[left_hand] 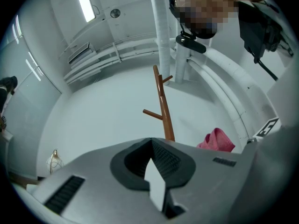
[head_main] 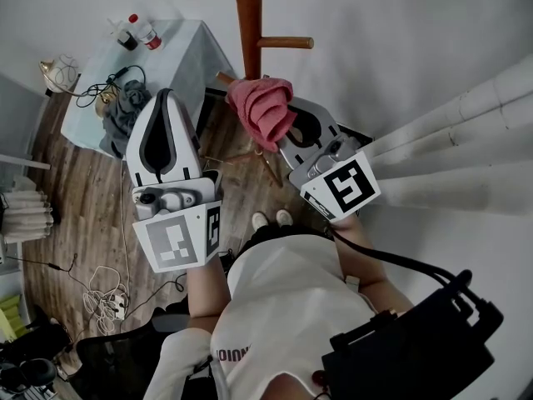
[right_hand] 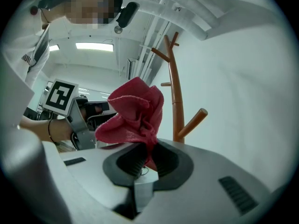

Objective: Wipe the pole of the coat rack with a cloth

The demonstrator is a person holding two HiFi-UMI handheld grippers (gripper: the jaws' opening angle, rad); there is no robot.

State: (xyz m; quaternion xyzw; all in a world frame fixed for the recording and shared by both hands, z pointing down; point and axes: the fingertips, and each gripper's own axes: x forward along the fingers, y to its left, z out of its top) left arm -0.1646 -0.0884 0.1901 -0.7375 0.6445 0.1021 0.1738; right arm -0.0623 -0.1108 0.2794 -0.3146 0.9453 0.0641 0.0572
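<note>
A crumpled red cloth [head_main: 262, 111] is held close beside the brown wooden coat-rack pole [head_main: 247, 23]; whether they touch cannot be told.
The right claw [right_hand: 145, 158] pinches the cloth's lower edge, with the bunch standing above its tips. The left claw [left_hand: 152, 148], pressed together, hovers left of the pole. A pale tabletop [head_main: 179, 52] stands further left of the pole.

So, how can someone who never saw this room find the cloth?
Look at the brown wooden coat rack pole standing by the white wall. Just beside it, the right gripper pinches a crumpled pink-red cloth, the only brightly coloured soft thing there.
</note>
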